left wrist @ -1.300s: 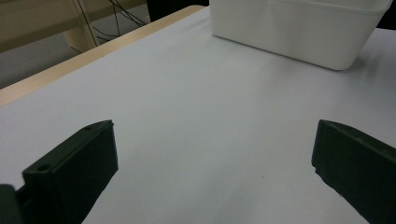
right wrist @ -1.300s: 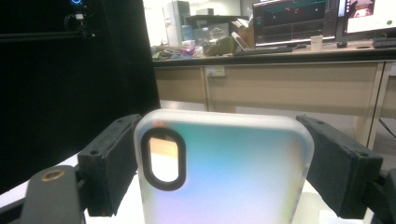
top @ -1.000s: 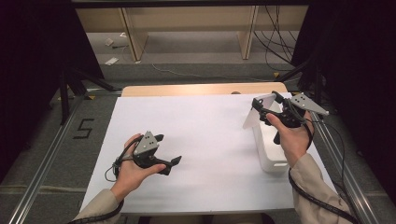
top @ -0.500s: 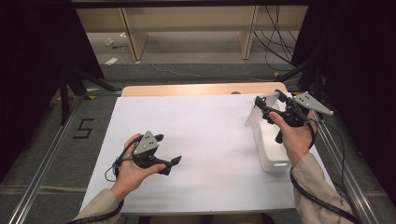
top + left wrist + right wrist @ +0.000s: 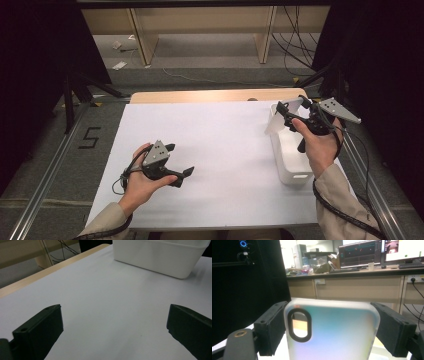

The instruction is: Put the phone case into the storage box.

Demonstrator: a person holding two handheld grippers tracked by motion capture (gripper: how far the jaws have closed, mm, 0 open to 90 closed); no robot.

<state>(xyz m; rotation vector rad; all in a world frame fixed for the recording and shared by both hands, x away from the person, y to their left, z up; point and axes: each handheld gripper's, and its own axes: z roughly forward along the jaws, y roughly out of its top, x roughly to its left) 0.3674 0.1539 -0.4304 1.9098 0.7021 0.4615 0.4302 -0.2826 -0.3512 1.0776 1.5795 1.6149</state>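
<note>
Above the far end of the white rectangular plastic bin, between my right gripper's black jaws: one translucent frosted phone case with a black-ringed oval camera cut-out. It is clamped across its width, both jaws pressed on its long edges, cut-out end up, and held clear of the bin's rim.

Handling note, as I judge it: keep the squeeze even, because a thin flexible shell can bow and pop out. I would carry it level, bring it down over the white table sheet left of the bin, and loosen my hold only once an edge rests on the sheet.

Left of the bin, well apart from it: my left gripper, jaws spread wide with nothing between them, resting low on the sheet and pointing towards the bin's side wall.

Count:
- phone cases: one
- bins: one; from above I cannot tell whether anything lies inside
- grippers: two, one loaded, one free
- table sheets: one
- bare wooden table edge beyond the bin: one strip
</note>
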